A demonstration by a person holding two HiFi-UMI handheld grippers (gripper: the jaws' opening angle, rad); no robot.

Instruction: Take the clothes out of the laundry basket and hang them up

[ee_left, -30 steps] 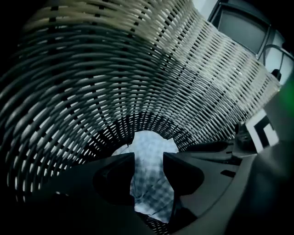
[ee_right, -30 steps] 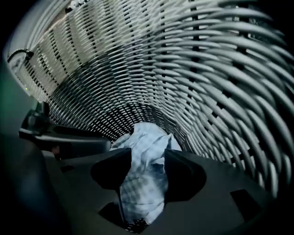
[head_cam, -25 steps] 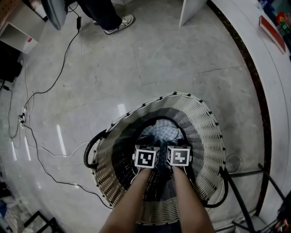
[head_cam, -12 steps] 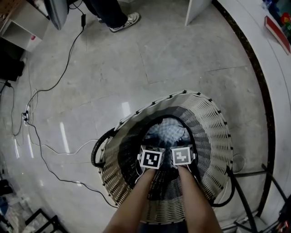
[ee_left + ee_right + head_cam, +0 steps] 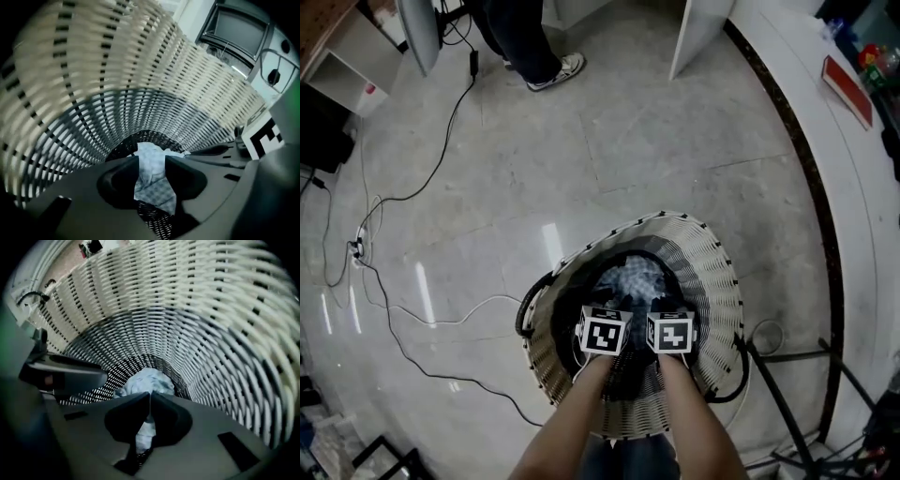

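Left claw (image 5: 151, 161): my jaws had just been closing and stood part-way in, clamped on a fold of the pale checked cloth (image 5: 152, 185), which filled the gap between them and hung below the pads.
Right claw (image 5: 150, 397): my jaws were drawn together to a thin slit, with a narrow strip of the same pale cloth pinched in it.
Claw positions: both pointed steeply down into the laundry basket (image 5: 717, 258), side by side and close together, the left marker cube (image 5: 605, 335) just beside the right marker cube (image 5: 669, 334).
Forearms: both reached in over the basket's near rim.
Cloth, remainder: a crumpled heap lay at the bottom of the basket, beyond the jaw tips; I could not tell whether the heap and the two pinched folds were one garment.
Basket wall: woven wicker, light near the rim and dark toward the base, surrounded both claws.
Basket handles: a black loop (image 5: 528, 307) stood at the left side of the rim and another at the right.
Floor (image 5: 628, 141): glossy grey tiles under the basket.
Cables (image 5: 403, 202): thin black leads ran across the floor to the left, well apart from the basket.
Stand legs (image 5: 787, 403): dark bars were just beside the basket on its right.
Bystander: a dark trouser leg and a light shoe (image 5: 558, 70) were at the top, well apart from the basket.
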